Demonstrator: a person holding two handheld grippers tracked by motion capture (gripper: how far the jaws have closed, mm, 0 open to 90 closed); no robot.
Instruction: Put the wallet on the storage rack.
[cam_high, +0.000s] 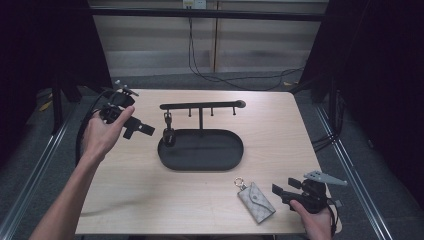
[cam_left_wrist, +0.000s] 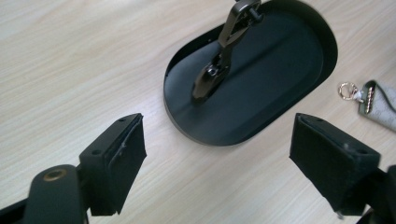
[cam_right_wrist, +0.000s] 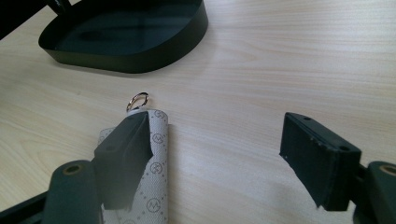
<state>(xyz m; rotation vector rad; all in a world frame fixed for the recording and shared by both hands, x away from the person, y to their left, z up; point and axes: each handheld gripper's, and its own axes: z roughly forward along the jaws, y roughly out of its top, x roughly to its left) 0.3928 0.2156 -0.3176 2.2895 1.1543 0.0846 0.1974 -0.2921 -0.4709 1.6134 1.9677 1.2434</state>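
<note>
A black oval tray (cam_high: 210, 150) carries a T-shaped stand (cam_high: 200, 105) with small hooks. A dark metal clasp piece (cam_high: 168, 131) hangs from the left hook down to the tray; it appears again as the clasp (cam_left_wrist: 219, 56) over the tray (cam_left_wrist: 261, 79). My left gripper (cam_high: 142, 131) is held just left of the stand, open, with nothing between its pads (cam_left_wrist: 219, 168). A grey patterned key pouch (cam_high: 256, 201) with a metal ring lies flat at the front right. My right gripper (cam_high: 277, 192) sits open just right of it (cam_right_wrist: 217, 154); its left jaw partly covers the pouch (cam_right_wrist: 159, 140).
The pouch's ring (cam_right_wrist: 137, 100) points toward the tray (cam_right_wrist: 126, 42). The wooden table (cam_high: 125, 200) ends close behind the right hand. Black cables run across the floor beyond the far edge, and dark curtains flank both sides.
</note>
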